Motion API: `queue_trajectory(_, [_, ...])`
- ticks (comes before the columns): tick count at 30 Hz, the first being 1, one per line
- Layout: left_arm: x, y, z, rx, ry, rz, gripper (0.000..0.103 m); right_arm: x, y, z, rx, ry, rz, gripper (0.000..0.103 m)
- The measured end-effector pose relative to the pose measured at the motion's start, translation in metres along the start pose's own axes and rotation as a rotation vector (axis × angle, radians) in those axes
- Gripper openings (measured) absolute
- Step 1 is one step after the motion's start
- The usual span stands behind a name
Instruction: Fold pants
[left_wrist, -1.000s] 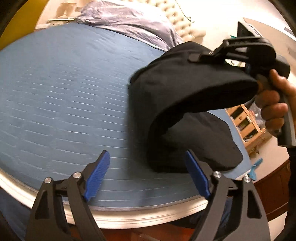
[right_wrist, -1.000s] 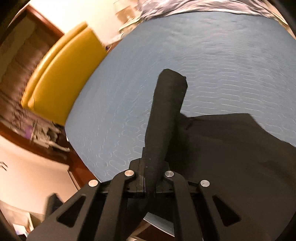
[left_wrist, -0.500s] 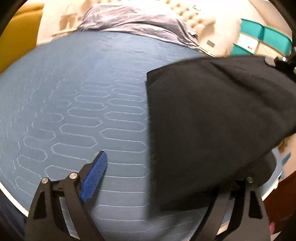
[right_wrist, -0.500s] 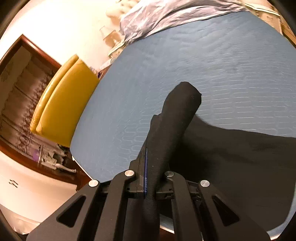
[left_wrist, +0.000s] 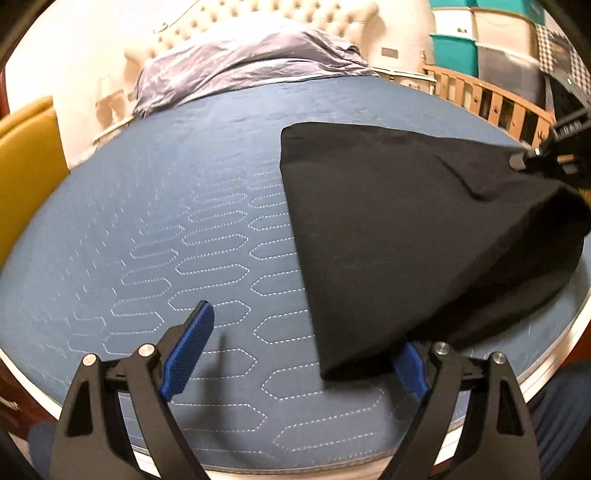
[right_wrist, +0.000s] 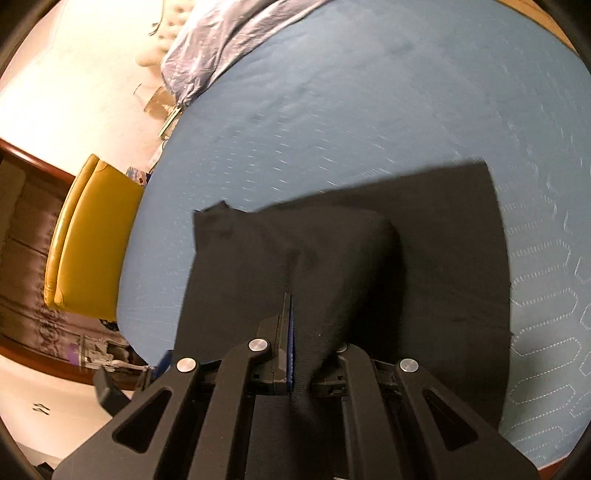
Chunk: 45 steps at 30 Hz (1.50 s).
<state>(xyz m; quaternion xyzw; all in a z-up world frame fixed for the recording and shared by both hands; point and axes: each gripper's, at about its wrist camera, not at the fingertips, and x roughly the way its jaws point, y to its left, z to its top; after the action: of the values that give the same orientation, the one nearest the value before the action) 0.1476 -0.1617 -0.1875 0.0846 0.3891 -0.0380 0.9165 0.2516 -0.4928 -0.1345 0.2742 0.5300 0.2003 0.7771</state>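
Black pants (left_wrist: 406, 229) lie folded on the blue quilted mattress (left_wrist: 166, 221), their right side lifted. My left gripper (left_wrist: 303, 328) hovers open over the bed's near edge with nothing between its blue pads (left_wrist: 188, 350); the pants' near corner hangs in front of its right finger. At the far right of the left wrist view my right gripper (left_wrist: 546, 158) pinches the raised edge. In the right wrist view my right gripper (right_wrist: 295, 306) is shut on a ridge of the pants (right_wrist: 443, 258), and the rest of the cloth spreads flat below it.
A crumpled lilac blanket (left_wrist: 251, 66) and a tufted headboard (left_wrist: 288, 14) lie at the bed's far end. A yellow chair (right_wrist: 92, 236) stands left of the bed. A wooden crib rail (left_wrist: 491, 99) and teal bins (left_wrist: 454, 51) are at the back right.
My right gripper has swung the pants' upper layer across and down, so the cloth now lies broader and flatter. My left gripper has moved in over the bed and rolled, still open.
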Motion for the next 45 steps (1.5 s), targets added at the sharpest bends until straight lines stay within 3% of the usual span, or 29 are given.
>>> queue_trajectory(7, [-0.011, -0.024, -0.006, 0.116, -0.023, 0.034, 0.088, -0.031, 0.003, 0.004, -0.121, -0.058, 0.011, 0.004])
queue_trajectory(14, [-0.015, -0.014, -0.009, 0.099, -0.012, -0.021, 0.088, -0.003, -0.029, 0.006, -0.137, -0.006, -0.109, 0.004])
queue_trajectory(19, [-0.021, -0.004, -0.011, 0.061, -0.018, -0.063, 0.088, -0.005, -0.029, 0.005, -0.101, -0.033, -0.083, 0.006])
queue_trajectory(21, [-0.021, 0.001, -0.011, 0.033, -0.015, -0.104, 0.088, -0.005, -0.034, 0.003, -0.074, -0.029, -0.059, 0.013])
queue_trajectory(25, [-0.011, 0.023, -0.011, -0.101, 0.034, -0.176, 0.088, -0.004, -0.043, 0.007, 0.003, -0.023, 0.003, 0.016])
queue_trajectory(27, [-0.008, 0.032, -0.012, -0.132, 0.046, -0.198, 0.089, -0.003, -0.047, 0.006, 0.035, -0.023, -0.004, 0.034])
queue_trajectory(32, [-0.014, 0.026, -0.013, -0.096, 0.034, -0.192, 0.089, -0.014, -0.044, -0.004, 0.032, -0.026, 0.044, 0.051])
queue_trajectory(37, [-0.012, 0.016, -0.011, -0.047, 0.026, -0.168, 0.089, -0.017, -0.036, -0.023, 0.0, 0.011, 0.032, 0.053])
queue_trajectory(39, [-0.01, 0.021, -0.012, -0.042, 0.027, -0.151, 0.089, -0.015, -0.031, -0.029, -0.042, 0.023, -0.024, 0.045])
queue_trajectory(40, [-0.01, 0.023, -0.013, -0.037, 0.024, -0.147, 0.089, -0.015, -0.028, -0.032, -0.073, 0.036, -0.061, 0.019])
queue_trajectory(41, [-0.011, 0.024, -0.013, -0.029, 0.02, -0.145, 0.089, -0.014, -0.028, -0.034, -0.084, 0.04, -0.073, 0.006])
queue_trajectory(45, [-0.01, 0.02, -0.016, 0.022, 0.008, -0.121, 0.089, -0.028, -0.008, -0.042, -0.18, 0.048, -0.101, 0.003])
